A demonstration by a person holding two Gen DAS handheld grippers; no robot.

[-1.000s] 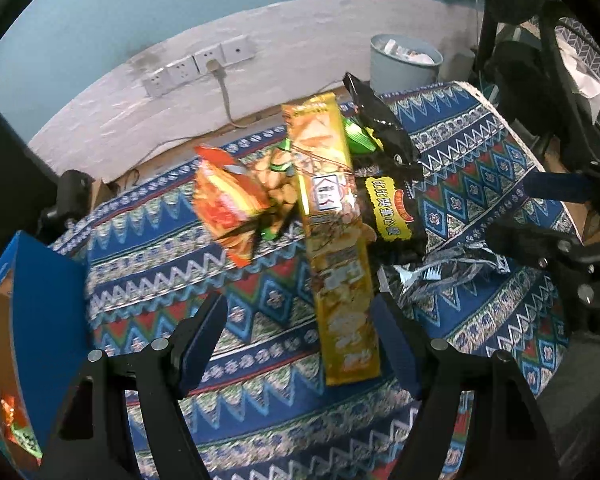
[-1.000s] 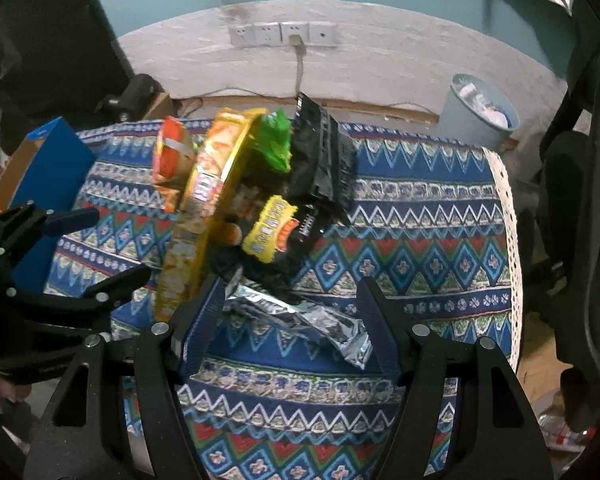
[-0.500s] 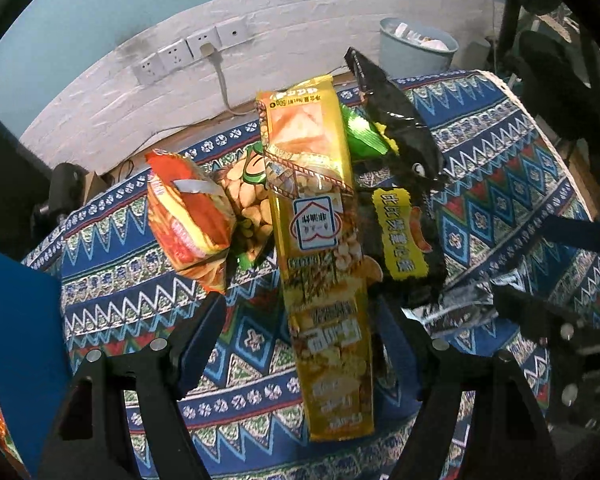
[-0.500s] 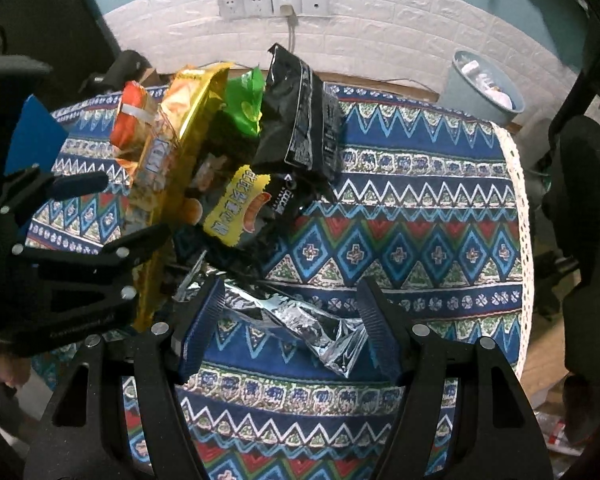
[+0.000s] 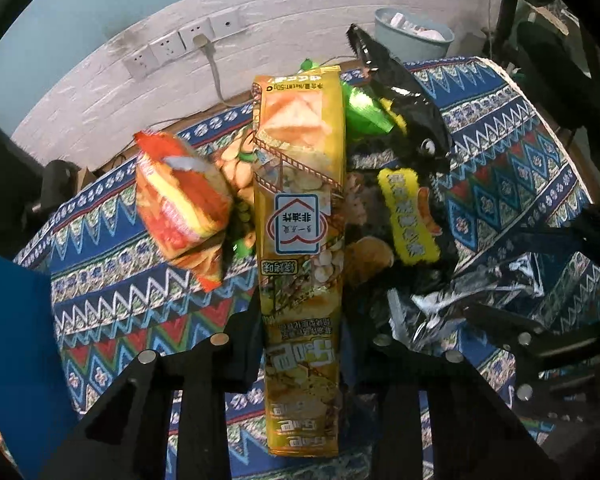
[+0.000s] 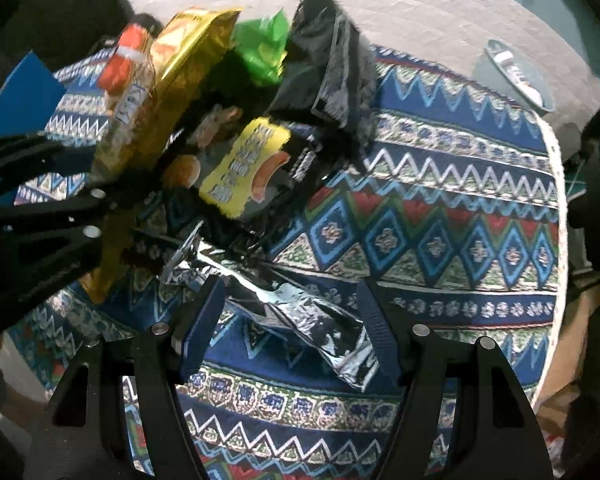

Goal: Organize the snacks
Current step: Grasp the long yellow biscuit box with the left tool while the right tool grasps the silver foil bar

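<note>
A: Our left gripper [image 5: 302,340] has its jaws pressed against both sides of the long yellow snack pack [image 5: 300,216]. Our right gripper [image 6: 292,320] stands wide apart around the crumpled silver wrapper [image 6: 312,320], with no grip on it.

B: Below us we see the patterned blue cloth [image 6: 440,216] covering the table, a white brick wall [image 5: 100,92] with sockets [image 5: 168,48] behind it, and a grey bin [image 5: 414,38] on the floor beyond.

A: The yellow pack's long axis runs straight away from our left camera toward the wall, over the cloth.

B: Just beside it we see the black bag [image 6: 328,76], the orange pouch [image 5: 180,200] and a green wrapper [image 6: 262,50]. A blue box [image 5: 16,340] stands at the left edge.
</note>
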